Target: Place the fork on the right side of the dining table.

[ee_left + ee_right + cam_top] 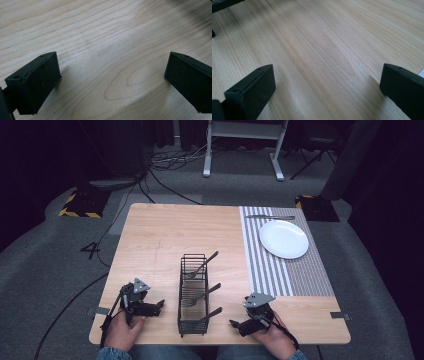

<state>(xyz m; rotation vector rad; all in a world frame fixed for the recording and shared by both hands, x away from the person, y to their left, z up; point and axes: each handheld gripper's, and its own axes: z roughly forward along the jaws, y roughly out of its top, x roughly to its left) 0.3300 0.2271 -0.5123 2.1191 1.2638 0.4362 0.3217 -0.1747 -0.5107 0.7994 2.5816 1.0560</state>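
The left gripper (159,305) rested low on the wooden surface (160,235) in the person's left hand (120,330), its jaws spread wide apart with nothing between them. In the left gripper view (110,80) only bare wood grain lay between and ahead of the jaws.

The right gripper (234,324) sat likewise in the right hand (274,336), its jaws also wide apart and empty. In the right gripper view (325,87) plain wood ran ahead of the jaws, and a dark edge of the rack (224,3) crossed the far left corner.

Between the 2 grippers stood the black wire rack (193,292), just beside the left jaws' tips on one side and near the right jaws on the other, touching neither. 3 forks lay in it with handles sticking out toward the right gripper's side: the near fork (210,315) closest to the right jaws, the middle fork (202,295) beyond it, and the far fork (204,264) farthest from both grippers.

Well beyond the right jaws lay a striped mat (285,265) carrying a white plate (283,239). A knife (270,217) lay on the mat past the plate, at its far edge, well apart from either gripper.
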